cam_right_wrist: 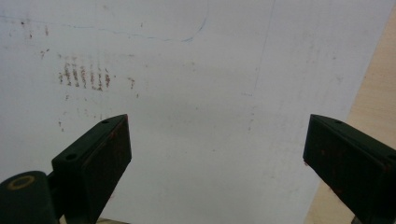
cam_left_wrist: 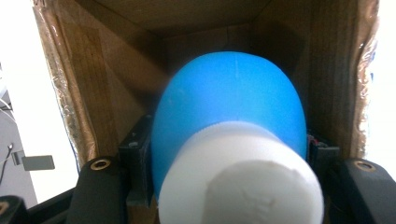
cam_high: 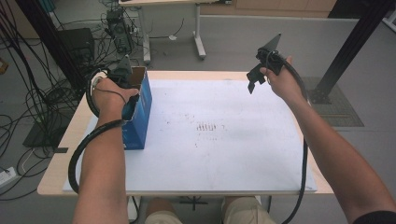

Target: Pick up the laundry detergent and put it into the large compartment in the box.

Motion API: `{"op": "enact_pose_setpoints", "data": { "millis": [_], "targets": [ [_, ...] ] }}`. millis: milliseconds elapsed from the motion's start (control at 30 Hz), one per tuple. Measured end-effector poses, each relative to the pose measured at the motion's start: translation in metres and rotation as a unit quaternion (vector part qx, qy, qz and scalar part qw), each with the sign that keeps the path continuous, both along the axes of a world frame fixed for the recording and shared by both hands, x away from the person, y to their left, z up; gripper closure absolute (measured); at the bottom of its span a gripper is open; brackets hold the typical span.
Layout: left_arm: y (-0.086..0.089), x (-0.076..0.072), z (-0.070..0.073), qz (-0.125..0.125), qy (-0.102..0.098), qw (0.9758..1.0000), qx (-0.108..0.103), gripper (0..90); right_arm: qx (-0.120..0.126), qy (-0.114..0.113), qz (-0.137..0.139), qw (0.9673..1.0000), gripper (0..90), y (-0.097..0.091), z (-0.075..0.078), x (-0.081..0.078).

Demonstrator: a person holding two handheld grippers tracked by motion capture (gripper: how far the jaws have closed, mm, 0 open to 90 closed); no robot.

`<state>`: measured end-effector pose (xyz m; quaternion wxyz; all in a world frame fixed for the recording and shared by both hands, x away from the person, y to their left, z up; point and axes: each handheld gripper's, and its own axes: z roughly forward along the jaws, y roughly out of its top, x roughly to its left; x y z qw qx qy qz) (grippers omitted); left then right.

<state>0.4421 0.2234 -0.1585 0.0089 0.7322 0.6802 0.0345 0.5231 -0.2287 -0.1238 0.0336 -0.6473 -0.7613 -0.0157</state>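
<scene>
Two tools are working at the counter (cam_high: 60,175), one in each of my hands. I am holding my left tool (cam_left_wrist: 224,182) at the open top of a blue cardboard box (cam_high: 139,116) that is standing upright near the counter's left edge, on the white sheet (cam_high: 219,158) covering most of the top. In the left gripper view, that tool's jaws are clamped on a blue bottle (cam_left_wrist: 229,102) with a white ribbed cap (cam_left_wrist: 243,182); the cap end is facing the camera and the rounded blue body is pointing down into the brown inside of the box. The jaws are pressing against both sides of the bottle just behind the cap. From above, my left hand (cam_high: 112,93) is covering the box's opening, so I cannot tell how deep the bottle is sitting.

I am holding my right tool (cam_high: 254,81) up in the air over the far right part of the sheet, well apart from the box. In the right gripper view its jaws are standing wide apart with nothing between them, looking down on the bare white sheet, which is carrying a cluster of small brownish marks (cam_right_wrist: 84,77) and a faint blue line (cam_right_wrist: 154,36).
</scene>
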Motion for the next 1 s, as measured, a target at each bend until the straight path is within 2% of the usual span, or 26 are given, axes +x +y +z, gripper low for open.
{"op": "enact_pose_setpoints", "data": {
  "millis": [1000],
  "targets": [
    [-0.0015,-0.0002,-0.0001,-0.002,0.0,1.0,0.002,37.3,0.003,0.0,-0.001,1.0,7.6,-0.0019,-0.0007,-0.0006]
  ]
}}
